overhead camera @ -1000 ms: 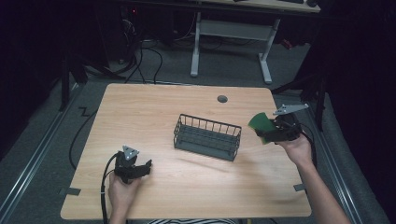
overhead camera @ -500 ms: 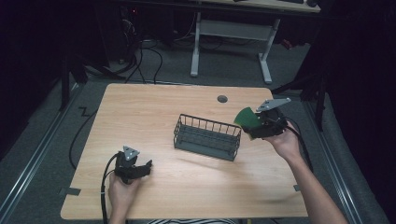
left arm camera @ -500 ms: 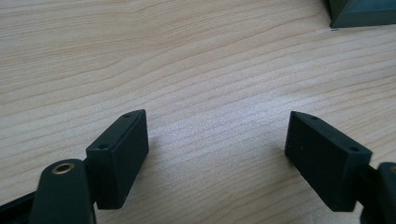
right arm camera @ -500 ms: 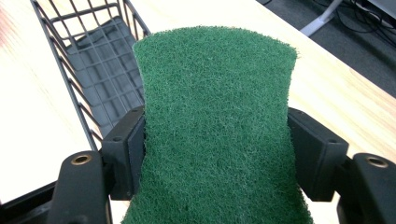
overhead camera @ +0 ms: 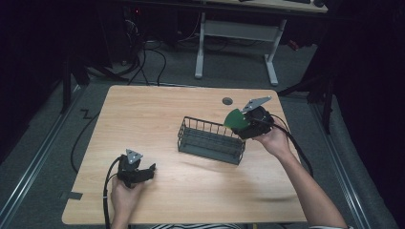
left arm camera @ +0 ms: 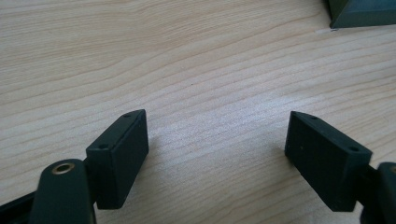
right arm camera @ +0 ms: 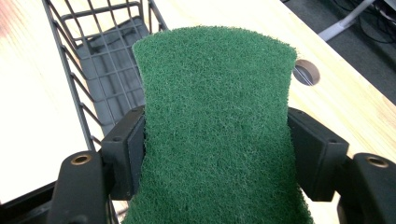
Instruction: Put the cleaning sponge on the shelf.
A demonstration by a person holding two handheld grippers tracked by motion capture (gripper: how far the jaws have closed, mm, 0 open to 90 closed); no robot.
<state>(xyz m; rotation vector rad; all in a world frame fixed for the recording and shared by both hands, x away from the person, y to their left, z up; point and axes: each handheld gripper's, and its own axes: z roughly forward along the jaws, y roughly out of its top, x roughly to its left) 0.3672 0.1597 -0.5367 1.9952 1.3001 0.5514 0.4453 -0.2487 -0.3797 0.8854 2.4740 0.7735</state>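
While the left claw [overhead camera: 143, 172] rests low at the near left of the wooden surface [overhead camera: 157, 114] with its jaws spread wide and nothing between them, the right claw [overhead camera: 241, 125] is held up at the far right end of the wire basket [overhead camera: 210, 141], pinching a green scouring pad [overhead camera: 235, 119] by its two side edges. Seen from the right gripper view, the scouring pad [right arm camera: 215, 121] stands between both jaws, bowed slightly inward where they press it, and the open top of the wire basket [right arm camera: 100, 70] lies just beyond and below it. In the high view the pad hangs over the basket's right end, above the rim, not touching the wires as far as can be told.

That basket is a dark, oblong wire rack with a solid floor, standing near the middle of the surface, well apart from the left claw. What shows of its inside holds nothing. A round cable hole [overhead camera: 227, 101] sits in the surface behind the basket, near the far edge. Beyond the surface, a white desk frame [overhead camera: 236, 36] stands on the grey floor among dark cables. Bare wood lies between the left claw and the basket, whose near corner [left arm camera: 359, 14] shows at the upper right of the left gripper view.
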